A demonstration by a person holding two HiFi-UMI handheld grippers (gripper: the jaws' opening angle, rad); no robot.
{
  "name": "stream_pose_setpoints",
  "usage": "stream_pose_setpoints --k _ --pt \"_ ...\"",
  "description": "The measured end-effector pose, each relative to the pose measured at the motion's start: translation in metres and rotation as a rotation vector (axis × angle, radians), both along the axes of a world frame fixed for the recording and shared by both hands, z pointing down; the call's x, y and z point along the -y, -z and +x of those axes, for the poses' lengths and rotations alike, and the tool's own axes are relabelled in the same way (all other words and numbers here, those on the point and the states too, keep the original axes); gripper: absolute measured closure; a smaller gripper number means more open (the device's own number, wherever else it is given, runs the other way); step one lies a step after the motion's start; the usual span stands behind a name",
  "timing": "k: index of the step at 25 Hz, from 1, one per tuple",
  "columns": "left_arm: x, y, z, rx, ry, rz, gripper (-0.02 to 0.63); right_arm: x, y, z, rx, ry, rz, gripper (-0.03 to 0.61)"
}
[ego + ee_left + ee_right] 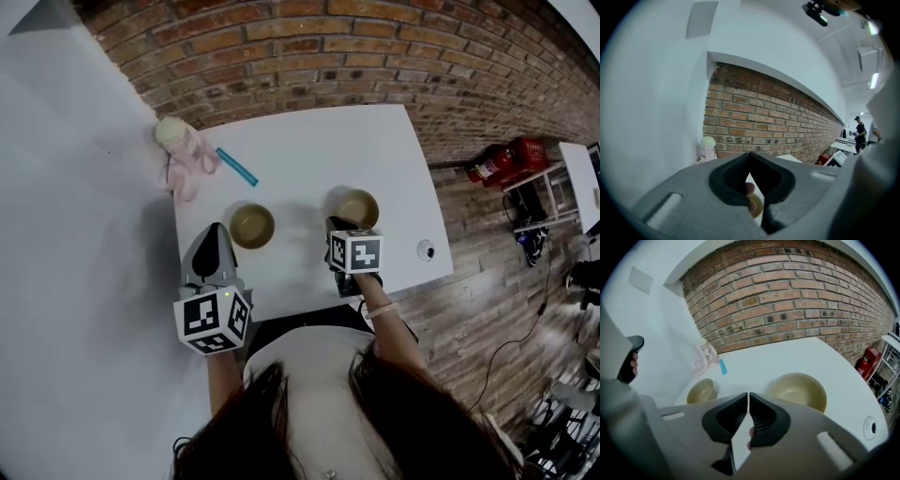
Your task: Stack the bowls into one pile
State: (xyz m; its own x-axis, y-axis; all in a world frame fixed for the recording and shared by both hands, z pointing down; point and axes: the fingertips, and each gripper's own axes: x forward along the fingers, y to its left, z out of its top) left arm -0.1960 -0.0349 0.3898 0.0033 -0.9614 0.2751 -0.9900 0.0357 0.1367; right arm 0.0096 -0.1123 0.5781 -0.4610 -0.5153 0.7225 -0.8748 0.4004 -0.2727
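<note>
Two olive-tan bowls stand apart on the white table [309, 150]. The left bowl [252, 225] [702, 391] lies just right of my left gripper [217, 230], whose jaws meet at the tips [750, 153] with nothing held; a sliver of a bowl [754, 205] shows through the gap behind the pads. The right bowl [357, 208] [799, 391] sits just beyond my right gripper [336, 225], a little to its right. That gripper [748, 397] points down at the table, its jaws a narrow slit apart and empty.
A pink soft toy with a cream top [180, 150] [707, 357] and a blue stick [236, 166] [723, 366] lie at the table's far left. A round white fitting [427, 249] sits near the right edge. A brick wall [375, 47] backs the table.
</note>
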Motion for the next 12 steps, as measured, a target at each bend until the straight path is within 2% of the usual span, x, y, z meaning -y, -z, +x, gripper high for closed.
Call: stream_pose_setpoints --k 12 --pt "-0.020 -0.006 -0.022 0.000 0.084 -0.025 0.614 -0.009 -0.008 -0.037 0.025 0.103 -0.042 0.540"
